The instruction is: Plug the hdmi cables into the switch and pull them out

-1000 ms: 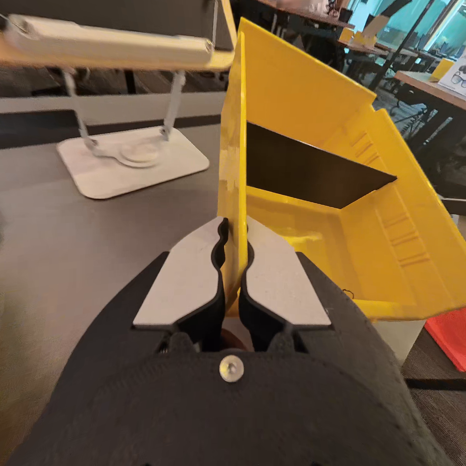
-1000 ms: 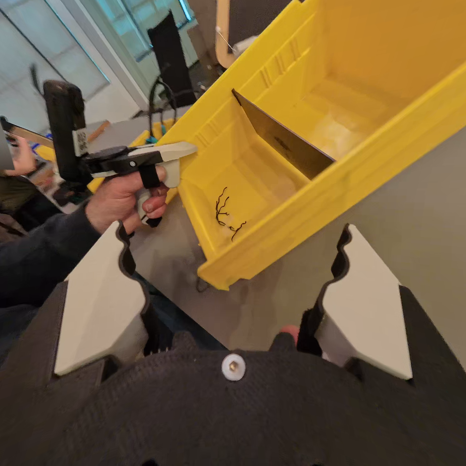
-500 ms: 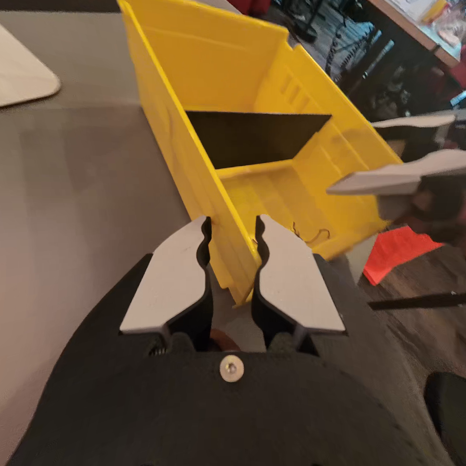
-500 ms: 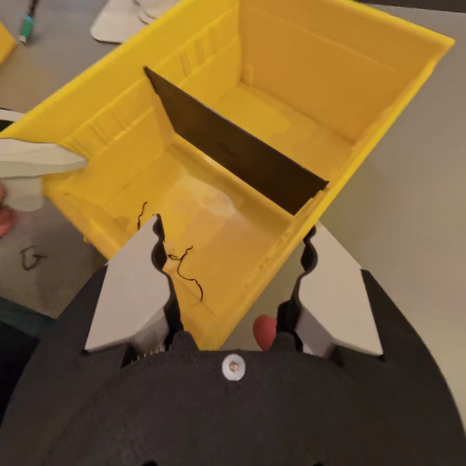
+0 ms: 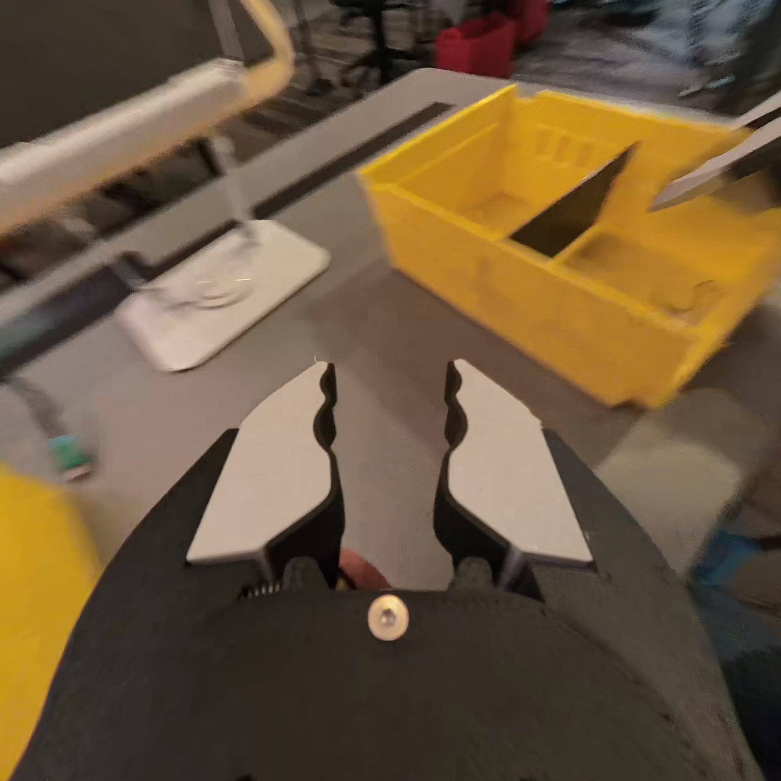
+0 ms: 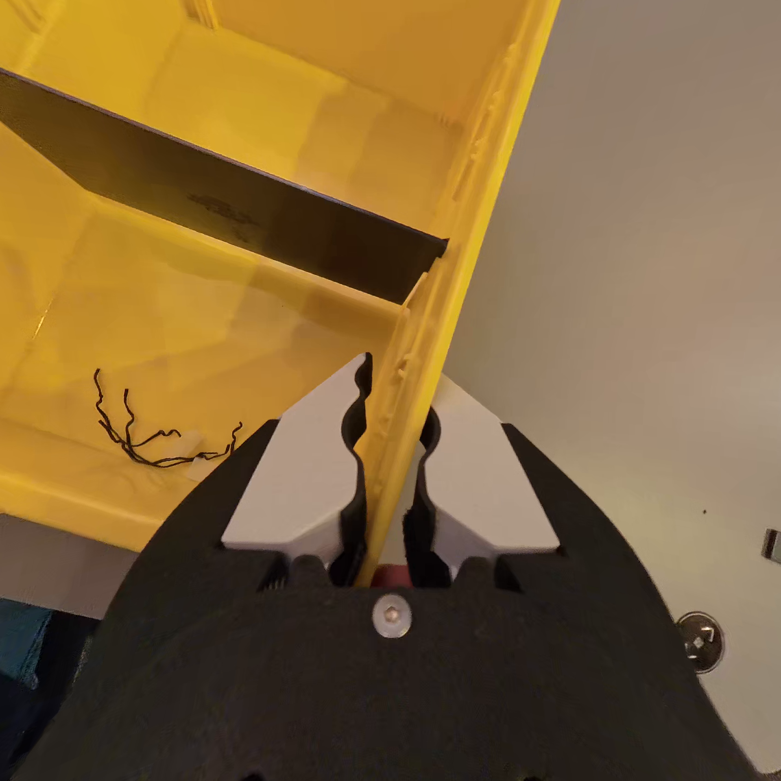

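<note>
Room: grey table (image 5: 380,321) up front, blurred desks, chair legs and a red box (image 5: 477,42) behind it; much of the left wrist view is smeared.
Yellow bin: a yellow bin (image 5: 545,291) sits on the table, to the right and ahead of the left claw, and a black divider (image 5: 566,215) splits it into two compartments.
Bin contents: in the near compartment lies a small tangle of thin black threads (image 6: 148,439); the far compartment shows only bare yellow floor.
Left claw: the left claw (image 5: 391,372) hangs over bare table with its fingers apart and nothing between them, clear of the bin.
Right claw: the right claw (image 6: 401,372) is clamped on the bin's side wall (image 6: 422,363), one finger inside the near compartment, the other outside against the wall, just short of where the divider meets it.
Right claw from afar: in the left wrist view a grey finger (image 5: 714,177) of that claw pokes in at the bin's far right edge.
Stand: a white stand with a flat base (image 5: 228,291) sits on the table left of the bin, with a pale bar (image 5: 122,126) across its top.
Left edge: part of another yellow thing (image 5: 38,591) fills the lower left corner, with a small green item (image 5: 67,456) beside it, too blurred to identify.
Table edge: a round metal fitting (image 6: 699,640) shows low on the right in the right wrist view.
HDMI cables and switch: neither can be made out in either view.
</note>
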`<state>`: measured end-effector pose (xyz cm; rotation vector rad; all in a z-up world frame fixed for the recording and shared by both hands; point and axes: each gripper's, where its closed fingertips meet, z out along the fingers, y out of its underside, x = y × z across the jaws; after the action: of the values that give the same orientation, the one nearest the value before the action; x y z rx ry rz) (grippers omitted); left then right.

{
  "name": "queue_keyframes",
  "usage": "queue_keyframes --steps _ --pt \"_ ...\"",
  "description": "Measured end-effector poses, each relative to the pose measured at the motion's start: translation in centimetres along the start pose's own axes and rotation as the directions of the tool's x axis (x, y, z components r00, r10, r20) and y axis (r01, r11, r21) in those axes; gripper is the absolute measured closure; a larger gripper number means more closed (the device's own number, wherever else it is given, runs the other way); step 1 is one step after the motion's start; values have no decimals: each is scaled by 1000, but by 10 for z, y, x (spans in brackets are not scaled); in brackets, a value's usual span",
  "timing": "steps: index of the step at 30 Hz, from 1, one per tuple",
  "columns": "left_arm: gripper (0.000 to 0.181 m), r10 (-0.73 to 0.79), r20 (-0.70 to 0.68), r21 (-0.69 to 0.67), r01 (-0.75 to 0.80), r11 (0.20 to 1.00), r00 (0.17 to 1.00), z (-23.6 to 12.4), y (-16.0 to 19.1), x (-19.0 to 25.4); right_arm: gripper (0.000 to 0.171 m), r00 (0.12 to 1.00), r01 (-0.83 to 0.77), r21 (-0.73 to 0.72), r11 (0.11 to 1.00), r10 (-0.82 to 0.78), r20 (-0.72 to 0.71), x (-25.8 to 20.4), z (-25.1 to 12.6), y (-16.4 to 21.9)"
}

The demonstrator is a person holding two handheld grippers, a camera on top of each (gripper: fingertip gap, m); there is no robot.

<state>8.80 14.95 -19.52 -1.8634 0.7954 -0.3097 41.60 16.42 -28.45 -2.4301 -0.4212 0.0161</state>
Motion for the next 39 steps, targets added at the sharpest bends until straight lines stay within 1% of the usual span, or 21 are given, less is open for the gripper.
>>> queue_keyframes --steps 2,3,7,10,11,13,15,17,18,23,27,29,30,31,32,33,34,35,37,38,39 --pt "132 119 238 -43 -112 993 964 -36 17 -59 159 1000 6 -5 1000 -6 7 8 -1 2" --pt "131 138 317 -72 -121 990 938 -54 28 -83 160 1000 3 -5 1000 -3 13 12 -1 4" --pt "122 235 496 -224 -138 965 836 -107 73 -143 162 1000 6 -15 1000 -6 14 32 -3 9" --pt "110 193 532 -290 -37 956 825 -117 107 -164 160 1000 -5 -17 1000 5 9 49 -4 12" --pt "112 135 519 -294 28 956 844 -113 120 -165 159 1000 -19 -24 1000 19 7 55 -4 14" --pt "135 19 460 -323 148 935 887 -101 146 -160 156 999 -29 -18 999 29 -29 71 -4 15" --pt "163 -63 462 -284 215 934 884 -95 155 -159 151 998 -29 -25 999 28 -56 85 -5 18" --pt "174 -10 517 -304 194 933 856 -100 157 -169 148 998 -29 -28 999 27 -59 96 -5 20" --pt "176 -5 531 -296 191 936 847 -103 159 -173 147 998 -29 -32 999 27 -62 101 -6 22" --pt "176 -153 556 -204 312 928 817 -124 172 -186 149 995 -60 -33 998 57 -88 125 -11 31" --pt "177 -152 597 -187 321 928 788 -138 178 -190 147 994 -67 -45 997 62 -95 135 -15 40" --pt "177 -161 620 -177 337 925 768 -145 182 -194 137 990 -34 -49 998 26 -142 142 -17 41" --pt "177 -175 627 -165 349 922 759 -148 184 -196 125 981 -18 -49 999 8 -194 148 -21 41" --pt "177 -178 621 -166 350 922 763 -151 185 -197 106 968 -3 -50 999 -9 -252 155 -27 39" --pt "170 -155 620 -184 335 924 769 -154 185 -198 95 952 14 -42 999 -26 -304 159 -36 35" --pt "151 -135 634 -175 311 934 762 -159 181 -200 87 936 32 -15 999 -35 -351 162 -48 27" --pt "142 -120 638 -164 286 944 761 -166 173 -200 76 927 53 25 998 -40 -374 159 -61 15" --pt "134 -111 638 -155 268 951 762 -171 165 -199 66 925 75 63 995 -46 -377 150 -74 2" --pt "128 -96 602 -126 214 969 793 -177 137 -190 59 928 152 152 977 -88 -361 121 -100 -31" --pt "121 -99 561 -116 197 974 822 -174 123 -182 55 938 194 207 959 -120 -325 97 -111 -50" --pt "119 -110 493 -105 184 977 863 -167 108 -169 53 954 221 256 941 -154 -256 67 -117 -66"
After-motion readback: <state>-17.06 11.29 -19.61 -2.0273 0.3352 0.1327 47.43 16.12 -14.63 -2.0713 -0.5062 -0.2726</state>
